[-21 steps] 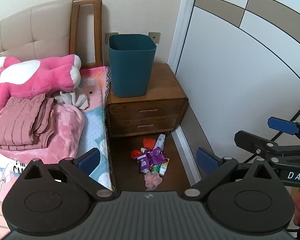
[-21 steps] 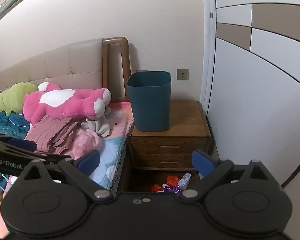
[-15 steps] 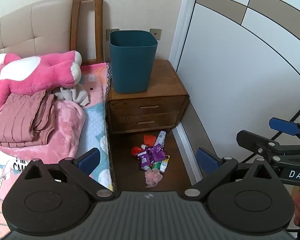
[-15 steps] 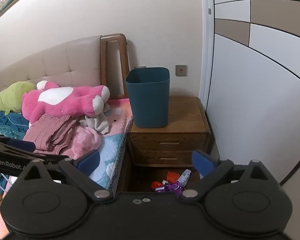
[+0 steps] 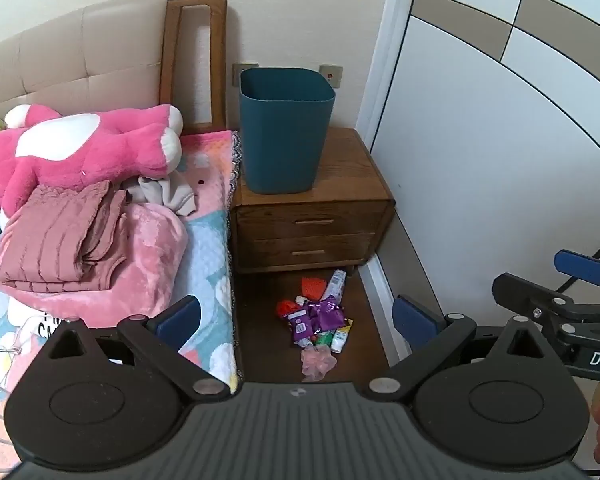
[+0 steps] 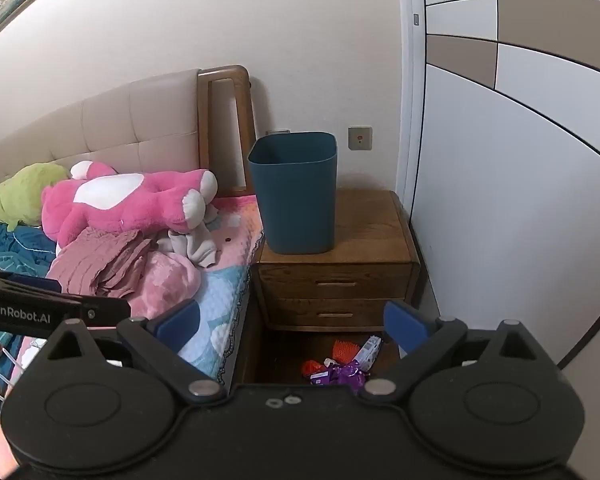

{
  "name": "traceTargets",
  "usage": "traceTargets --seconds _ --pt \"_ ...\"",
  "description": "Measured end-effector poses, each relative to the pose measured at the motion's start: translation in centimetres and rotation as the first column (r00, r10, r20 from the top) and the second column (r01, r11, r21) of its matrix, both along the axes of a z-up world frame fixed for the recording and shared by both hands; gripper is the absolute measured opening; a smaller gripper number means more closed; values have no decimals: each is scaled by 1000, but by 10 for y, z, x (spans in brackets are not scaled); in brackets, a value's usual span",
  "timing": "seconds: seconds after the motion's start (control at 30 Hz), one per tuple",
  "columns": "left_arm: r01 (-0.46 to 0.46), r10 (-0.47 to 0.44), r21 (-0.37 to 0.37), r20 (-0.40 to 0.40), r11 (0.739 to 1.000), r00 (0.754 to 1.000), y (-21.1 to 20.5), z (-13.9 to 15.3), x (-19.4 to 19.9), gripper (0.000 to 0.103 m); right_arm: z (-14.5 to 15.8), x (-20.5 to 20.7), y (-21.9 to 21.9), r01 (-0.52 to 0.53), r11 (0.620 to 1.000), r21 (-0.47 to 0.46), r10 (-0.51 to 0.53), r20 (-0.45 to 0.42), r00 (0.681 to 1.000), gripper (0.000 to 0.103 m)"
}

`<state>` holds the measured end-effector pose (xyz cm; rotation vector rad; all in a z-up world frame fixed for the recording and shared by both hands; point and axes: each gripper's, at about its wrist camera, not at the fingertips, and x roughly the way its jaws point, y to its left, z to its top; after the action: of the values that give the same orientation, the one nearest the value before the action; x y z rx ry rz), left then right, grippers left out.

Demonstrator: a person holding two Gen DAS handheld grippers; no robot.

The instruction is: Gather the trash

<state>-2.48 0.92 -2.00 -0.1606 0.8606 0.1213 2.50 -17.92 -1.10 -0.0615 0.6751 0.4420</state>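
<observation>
Gaping wide and empty, left gripper [image 5: 296,316] and right gripper [image 6: 292,322] hover above floor trash [image 5: 318,318].

bins: 1 [image 5: 286,132] on the nightstand | nightstands: 1 [image 5: 352,172] | drawers in nightstand: 2 | soft toys left of nightstand: 2, pink [image 5: 80,152], green [image 6: 20,194] | wall plates behind nightstand: 2
</observation>
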Motion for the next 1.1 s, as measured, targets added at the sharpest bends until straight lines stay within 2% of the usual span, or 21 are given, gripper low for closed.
traceTargets --seconds 1.1 --pt "-17 17 -23 4 1000 1000 2 6 10 103 2 7 0 31 999 15 -31 -11 999 97"
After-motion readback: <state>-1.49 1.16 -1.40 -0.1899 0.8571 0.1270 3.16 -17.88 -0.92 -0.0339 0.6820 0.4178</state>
